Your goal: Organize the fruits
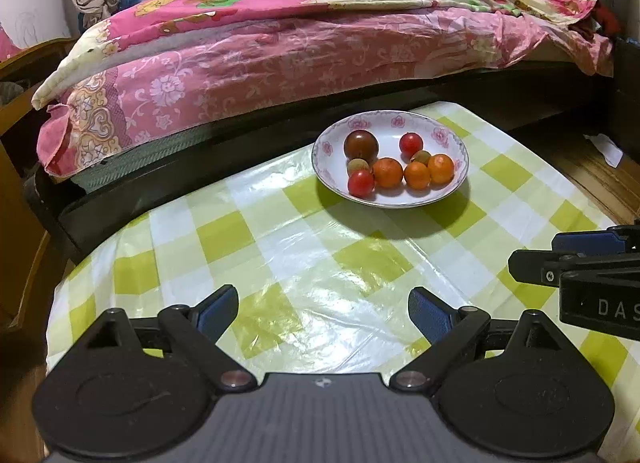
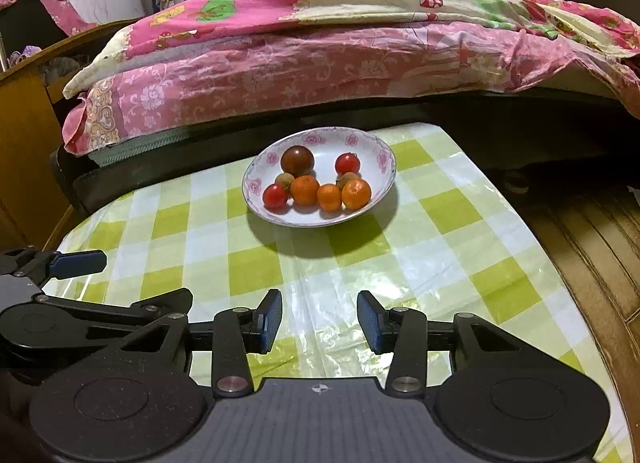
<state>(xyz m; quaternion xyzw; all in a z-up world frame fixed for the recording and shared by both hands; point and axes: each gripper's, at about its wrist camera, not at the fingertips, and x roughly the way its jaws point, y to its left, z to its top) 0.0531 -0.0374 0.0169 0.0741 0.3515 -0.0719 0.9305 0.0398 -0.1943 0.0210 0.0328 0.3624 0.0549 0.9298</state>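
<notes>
All the fruit sits together in the bowl [image 2: 256, 199] toward the far edge of the surface [image 2: 460, 263], close to the bed [image 2: 320, 63], so nothing is loose on the cloth. The bowl's sloped wall has gathered the pieces low toward your side: three oranges [image 2: 305, 190] in a row, a red tomato [image 2: 275, 197] at the left end touching the first orange, a second red one [image 2: 347, 163] farther back on the right, a large dark tomato [image 2: 297, 161] at the back left, and two small brownish fruits, which I cannot identify, tucked between the others.

Your left claw [image 1: 323, 313] is spread wide and holds nothing; it hangs low over the near part of the surface, well short of the bowl. Your right claw [image 2: 319, 321] is also parted, somewhat narrower, and empty, at about the same distance back. The two sit side by side, each showing at the edge of the other's view, so you have both aimed at the bowl with a clear run of cloth between.

By my reading, no sorting has begun. The front row is easiest to reach; the fruits touch, so taking one may roll its neighbours.
</notes>
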